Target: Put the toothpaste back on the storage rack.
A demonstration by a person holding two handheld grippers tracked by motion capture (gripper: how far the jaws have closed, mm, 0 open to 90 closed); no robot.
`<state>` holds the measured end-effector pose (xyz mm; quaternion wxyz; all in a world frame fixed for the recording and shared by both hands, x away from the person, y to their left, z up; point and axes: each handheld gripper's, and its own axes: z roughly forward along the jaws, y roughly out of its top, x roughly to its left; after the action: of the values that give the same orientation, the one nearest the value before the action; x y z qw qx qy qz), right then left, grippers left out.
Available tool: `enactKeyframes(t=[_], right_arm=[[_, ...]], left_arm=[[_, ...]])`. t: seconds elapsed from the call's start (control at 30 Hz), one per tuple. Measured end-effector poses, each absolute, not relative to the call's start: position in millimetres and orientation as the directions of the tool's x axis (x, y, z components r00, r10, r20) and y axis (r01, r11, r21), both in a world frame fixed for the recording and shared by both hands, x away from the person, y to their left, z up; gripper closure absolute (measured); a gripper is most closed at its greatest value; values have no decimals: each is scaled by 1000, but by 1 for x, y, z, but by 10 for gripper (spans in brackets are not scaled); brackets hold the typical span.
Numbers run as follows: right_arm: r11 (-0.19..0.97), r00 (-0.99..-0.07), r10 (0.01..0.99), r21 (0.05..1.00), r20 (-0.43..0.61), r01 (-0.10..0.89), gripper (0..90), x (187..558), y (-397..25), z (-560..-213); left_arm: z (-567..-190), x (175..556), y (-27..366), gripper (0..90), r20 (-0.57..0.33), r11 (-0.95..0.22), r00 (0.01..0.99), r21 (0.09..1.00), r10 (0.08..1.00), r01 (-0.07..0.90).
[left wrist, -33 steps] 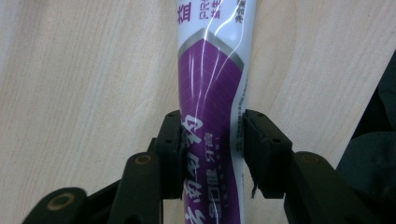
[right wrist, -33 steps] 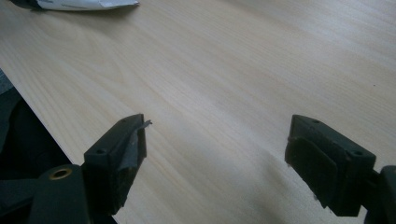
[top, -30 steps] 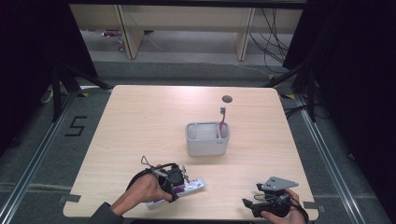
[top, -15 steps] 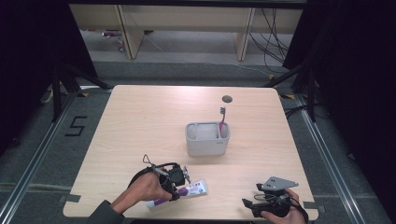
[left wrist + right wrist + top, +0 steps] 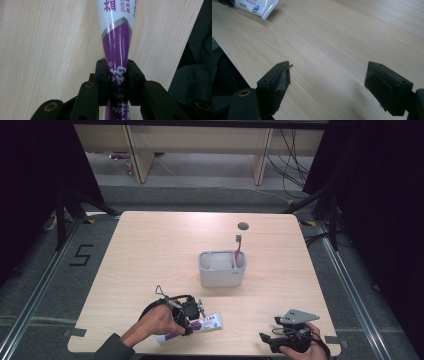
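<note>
Overhead light even on the table (image 5: 150, 245), surroundings near black; high view soft, low detail; glare streak on the toothpaste tube (image 5: 117, 45) in left gripper view; right gripper (image 5: 328, 82) jaws blurred up close, shadows faint.

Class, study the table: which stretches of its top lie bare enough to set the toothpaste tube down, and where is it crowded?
Bare: the table's whole left side, the far strip between the caddy and the small round hole, and the right side beyond the caddy. Crowded: the near edge, where the left gripper clamps the toothpaste tube and the right gripper rests open.
</note>
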<state>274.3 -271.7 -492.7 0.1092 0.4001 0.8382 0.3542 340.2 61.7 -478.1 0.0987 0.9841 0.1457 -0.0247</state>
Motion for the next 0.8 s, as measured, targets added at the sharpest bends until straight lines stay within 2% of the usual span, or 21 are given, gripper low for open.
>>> enactKeyframes(t=[0.37, 0.5, 0.67, 0.7, 0.8], right_arm=[[427, -656, 748, 683, 102, 592, 210, 274, -272, -492], [429, -657, 747, 679, 105, 596, 211, 274, -272, -492], [409, -642, 757, 678, 122, 611, 211, 273, -272, -492], [435, -662, 744, 689, 88, 579, 211, 275, -273, -493], [430, -658, 747, 683, 98, 590, 210, 275, -273, -493]], left_arm=[[-475, 340, 59, 756, -32, -954, 970, 174, 242, 244], [-467, 341, 62, 756, -46, -940, 964, 213, 262, 266], [-452, 345, 67, 756, -15, -917, 962, 298, 272, 264], [-448, 346, 68, 756, -22, -911, 961, 311, 277, 270], [-442, 347, 69, 756, -71, -880, 954, 370, 292, 297]])
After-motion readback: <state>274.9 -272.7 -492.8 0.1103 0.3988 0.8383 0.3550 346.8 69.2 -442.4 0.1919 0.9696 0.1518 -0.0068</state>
